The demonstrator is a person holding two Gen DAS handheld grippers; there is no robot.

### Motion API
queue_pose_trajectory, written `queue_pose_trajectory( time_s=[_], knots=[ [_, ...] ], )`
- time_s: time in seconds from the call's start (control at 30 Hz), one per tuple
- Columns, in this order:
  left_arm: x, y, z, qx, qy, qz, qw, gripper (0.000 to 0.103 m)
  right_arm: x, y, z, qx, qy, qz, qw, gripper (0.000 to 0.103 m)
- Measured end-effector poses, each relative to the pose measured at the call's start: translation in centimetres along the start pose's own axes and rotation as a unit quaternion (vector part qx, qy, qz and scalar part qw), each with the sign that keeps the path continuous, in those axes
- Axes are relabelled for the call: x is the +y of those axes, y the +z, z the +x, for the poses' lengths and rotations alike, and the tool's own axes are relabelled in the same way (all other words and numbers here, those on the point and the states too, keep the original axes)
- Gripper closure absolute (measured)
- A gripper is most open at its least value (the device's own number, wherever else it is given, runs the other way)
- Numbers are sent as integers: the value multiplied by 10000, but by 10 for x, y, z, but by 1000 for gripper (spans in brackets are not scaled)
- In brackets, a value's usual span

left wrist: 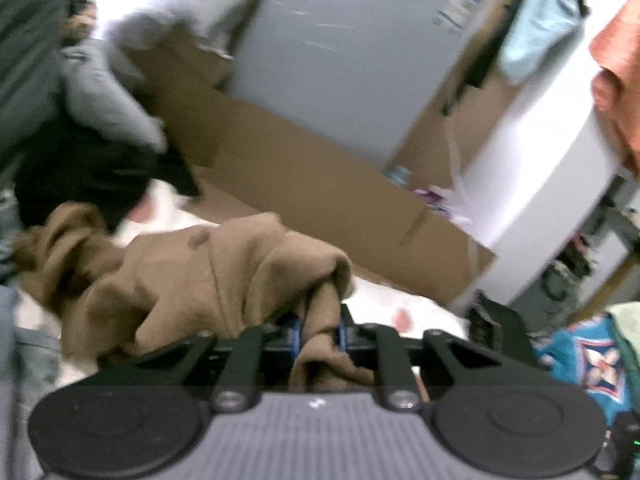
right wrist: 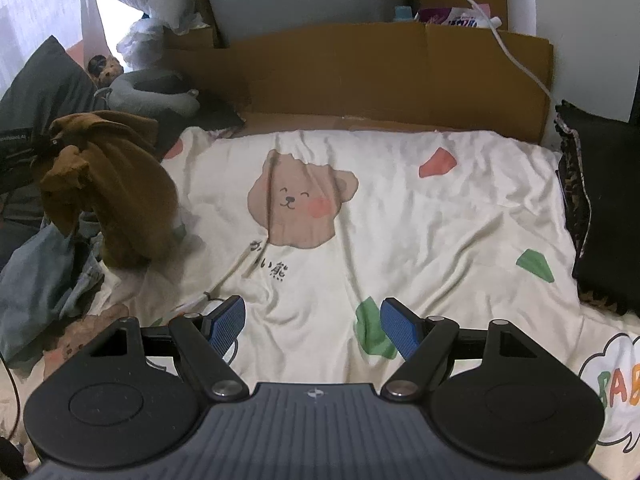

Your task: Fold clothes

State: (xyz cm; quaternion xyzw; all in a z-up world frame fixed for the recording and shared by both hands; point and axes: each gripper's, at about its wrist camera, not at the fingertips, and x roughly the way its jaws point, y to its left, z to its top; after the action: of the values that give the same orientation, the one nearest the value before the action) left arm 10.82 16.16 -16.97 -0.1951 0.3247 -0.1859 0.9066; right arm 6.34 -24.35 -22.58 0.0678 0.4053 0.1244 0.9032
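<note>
Brown fabric is bunched right between the blue pads of the left gripper (left wrist: 319, 330), which is clamped down tight on a fold of the brown garment (left wrist: 208, 276); the rest of it hangs off to the left, lifted above the bed. In the right wrist view that same garment dangles at the left edge over a heap of bluish clothes (right wrist: 44, 276). Right gripper (right wrist: 312, 326) is spread wide with nothing in it, hovering over the cream bear-print sheet (right wrist: 420, 216). Further back, a cardboard sheet (right wrist: 400, 76) stands against the wall, with a grey neck pillow (right wrist: 152, 96) at the far left.
</note>
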Motion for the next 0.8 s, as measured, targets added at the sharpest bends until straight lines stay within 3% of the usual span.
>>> queue_pose_trajectory(
  time_s=[0.4, 0.8],
  knots=[
    [-82, -25, 12, 470, -1192, 242, 9915, 89, 3, 0, -18, -222, 401, -4, 9989, 22],
    [-166, -38, 25, 815, -2205, 485, 9708, 89, 15, -1, -37, -676, 973, -148, 9928, 15]
  ],
)
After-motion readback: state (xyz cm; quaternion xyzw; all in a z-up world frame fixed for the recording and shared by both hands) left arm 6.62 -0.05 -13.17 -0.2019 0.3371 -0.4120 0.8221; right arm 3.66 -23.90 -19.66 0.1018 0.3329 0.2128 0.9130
